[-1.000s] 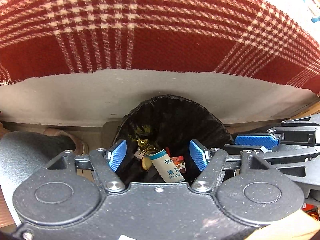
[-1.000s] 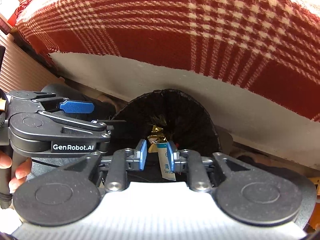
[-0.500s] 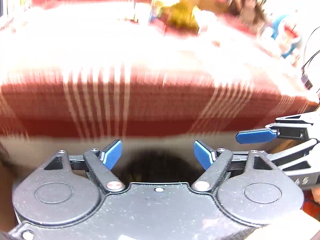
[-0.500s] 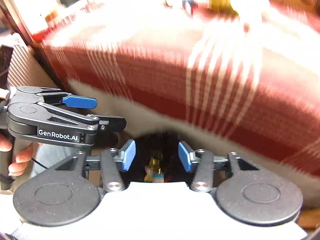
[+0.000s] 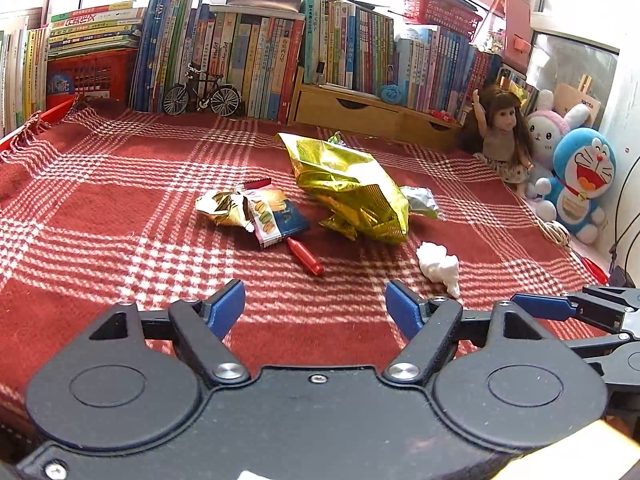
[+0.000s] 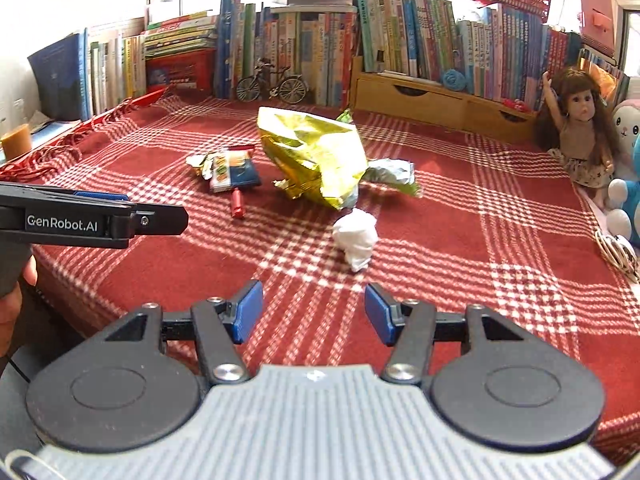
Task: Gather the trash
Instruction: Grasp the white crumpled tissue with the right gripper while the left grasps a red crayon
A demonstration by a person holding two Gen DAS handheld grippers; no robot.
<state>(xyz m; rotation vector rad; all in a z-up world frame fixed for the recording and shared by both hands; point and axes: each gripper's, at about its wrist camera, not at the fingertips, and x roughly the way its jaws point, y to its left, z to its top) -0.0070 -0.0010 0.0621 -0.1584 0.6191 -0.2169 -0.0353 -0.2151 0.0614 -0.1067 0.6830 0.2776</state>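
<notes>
Trash lies on a red plaid blanket point(image 5: 100, 216) point(image 6: 460, 240). A big crumpled gold foil bag point(image 5: 352, 188) point(image 6: 312, 152) sits in the middle. Left of it lie a small snack wrapper point(image 5: 276, 216) point(image 6: 232, 168) and a torn gold wrapper point(image 5: 220, 208). A red tube point(image 5: 306, 258) point(image 6: 237, 203) lies in front of them. A white tissue wad point(image 5: 438, 266) point(image 6: 356, 238) is nearest. A silver-green wrapper point(image 5: 420, 200) point(image 6: 392, 174) pokes out behind the foil bag. My left gripper point(image 5: 316, 310) and right gripper point(image 6: 314, 312) both hover open and empty above the blanket's near edge.
Books point(image 5: 240, 48) point(image 6: 400, 40), a model bicycle point(image 5: 202, 94) point(image 6: 272, 86) and a wooden drawer box point(image 5: 360, 110) point(image 6: 440, 104) line the back. A doll point(image 5: 502, 132) point(image 6: 576, 132) and plush toys point(image 5: 580, 184) sit at right. The other gripper's body point(image 6: 80, 222) shows at left, held by a hand point(image 6: 12, 312).
Both grippers have swung up from over the black trash bin to face the blanket top. The right gripper, shut a second ago, is open; the bin is out of view.
</notes>
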